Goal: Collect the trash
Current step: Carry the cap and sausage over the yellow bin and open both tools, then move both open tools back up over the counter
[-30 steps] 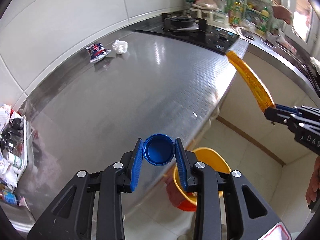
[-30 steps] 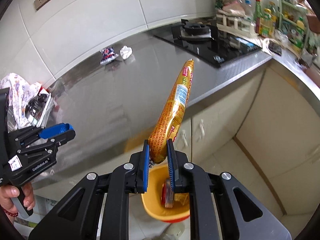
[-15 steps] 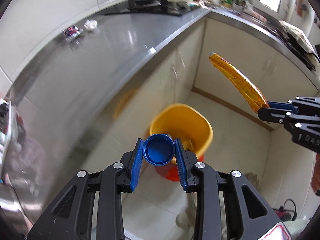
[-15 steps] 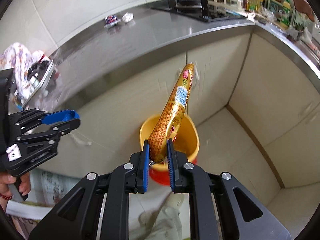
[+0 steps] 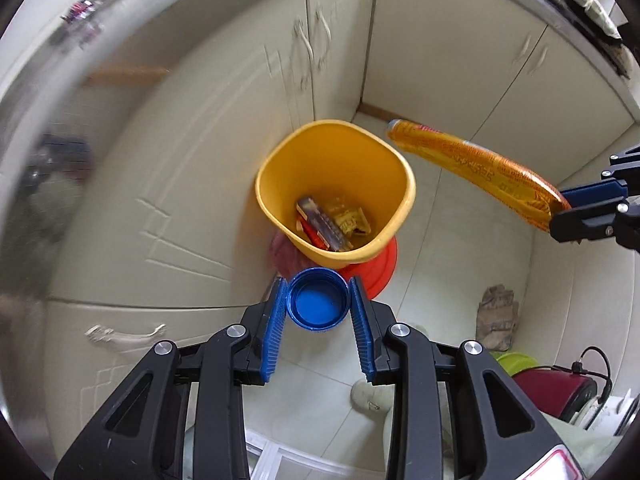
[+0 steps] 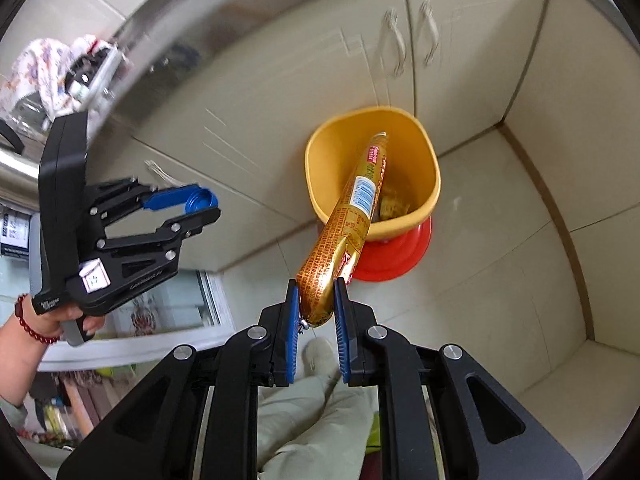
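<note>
my left gripper (image 5: pixel 318 307) jaws pinch a light rigid blue cap (image 5: pixel 317 303) across its rim, my right gripper (image 6: pixel 316 312) jaws squeeze the slick, bendy sausage pack (image 6: pixel 348 220) by its tail over the yellow bin (image 6: pixel 434 184).

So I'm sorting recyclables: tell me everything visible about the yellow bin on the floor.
The yellow bin is a glossy, plastic-looking tub with a rounded-square rim, open and lidless. It stands upright on the tiled floor in the corner by the cream cabinet doors, over a red disc. Inside lie a few wrappers. No jaws touch it.
</note>
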`<state>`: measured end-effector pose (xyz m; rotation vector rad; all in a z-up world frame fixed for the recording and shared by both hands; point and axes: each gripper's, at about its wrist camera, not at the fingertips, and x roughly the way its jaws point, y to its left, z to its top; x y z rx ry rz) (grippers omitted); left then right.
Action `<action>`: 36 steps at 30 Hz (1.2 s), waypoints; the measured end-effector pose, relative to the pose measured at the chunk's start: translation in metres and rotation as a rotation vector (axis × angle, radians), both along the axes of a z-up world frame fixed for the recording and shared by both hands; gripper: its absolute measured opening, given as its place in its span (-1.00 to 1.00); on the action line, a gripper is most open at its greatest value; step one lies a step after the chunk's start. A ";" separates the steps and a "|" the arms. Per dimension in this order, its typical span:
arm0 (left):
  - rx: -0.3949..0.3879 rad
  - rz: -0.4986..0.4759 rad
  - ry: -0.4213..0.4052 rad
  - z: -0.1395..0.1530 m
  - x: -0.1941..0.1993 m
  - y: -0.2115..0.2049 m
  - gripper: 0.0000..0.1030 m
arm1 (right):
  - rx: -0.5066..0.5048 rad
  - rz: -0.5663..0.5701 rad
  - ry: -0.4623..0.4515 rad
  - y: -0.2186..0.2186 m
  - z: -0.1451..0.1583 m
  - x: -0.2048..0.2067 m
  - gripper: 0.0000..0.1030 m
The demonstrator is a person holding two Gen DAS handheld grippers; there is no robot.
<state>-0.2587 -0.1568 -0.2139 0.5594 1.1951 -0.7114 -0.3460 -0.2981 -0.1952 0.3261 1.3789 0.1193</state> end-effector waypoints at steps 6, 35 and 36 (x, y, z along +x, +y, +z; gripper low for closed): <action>0.064 -0.009 0.040 -0.048 0.026 -0.033 -0.39 | -0.023 0.078 0.057 -0.010 -0.051 0.038 -0.66; 0.164 0.048 0.148 -0.158 0.084 -0.093 0.27 | 0.060 0.107 0.135 -0.082 -0.143 0.113 0.35; 0.165 0.049 0.145 -0.157 0.085 -0.094 0.27 | 0.055 0.111 0.130 -0.081 -0.140 0.113 0.35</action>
